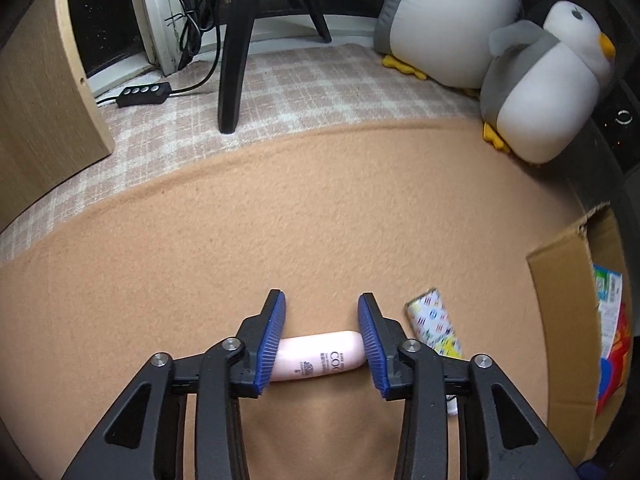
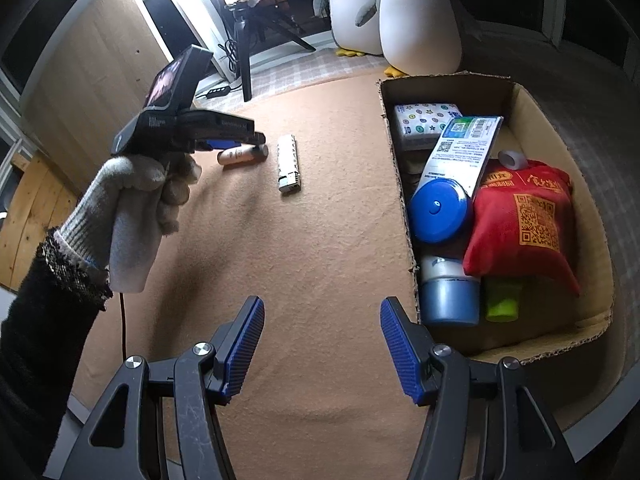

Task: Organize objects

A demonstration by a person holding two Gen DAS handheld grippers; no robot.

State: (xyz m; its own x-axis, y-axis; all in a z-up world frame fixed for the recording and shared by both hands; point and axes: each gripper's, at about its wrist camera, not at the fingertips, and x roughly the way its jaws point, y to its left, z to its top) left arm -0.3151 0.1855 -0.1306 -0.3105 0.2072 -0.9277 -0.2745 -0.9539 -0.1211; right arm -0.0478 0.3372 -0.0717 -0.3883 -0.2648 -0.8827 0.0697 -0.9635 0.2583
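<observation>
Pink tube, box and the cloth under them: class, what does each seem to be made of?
Pink tube: probably smooth plastic, with a faint sheen and printed lettering. Box: corrugated cardboard, matte brown, fluting visible along the torn rim. Cloth: fuzzy, felt-like fabric in tan, with a matte nap and soft ripples.

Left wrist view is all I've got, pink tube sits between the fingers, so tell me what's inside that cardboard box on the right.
Observer: The cardboard box holds a red pouch, a blue-capped tube and a patterned packet.
Operator: Where's the right gripper?
Observer: The right gripper hangs open over the blanket, beside the box's near corner, holding nothing.
Operator: Is the left gripper lifted yet?
Observer: No. The left gripper is low at the pink tube, which lies on the blanket.
</observation>
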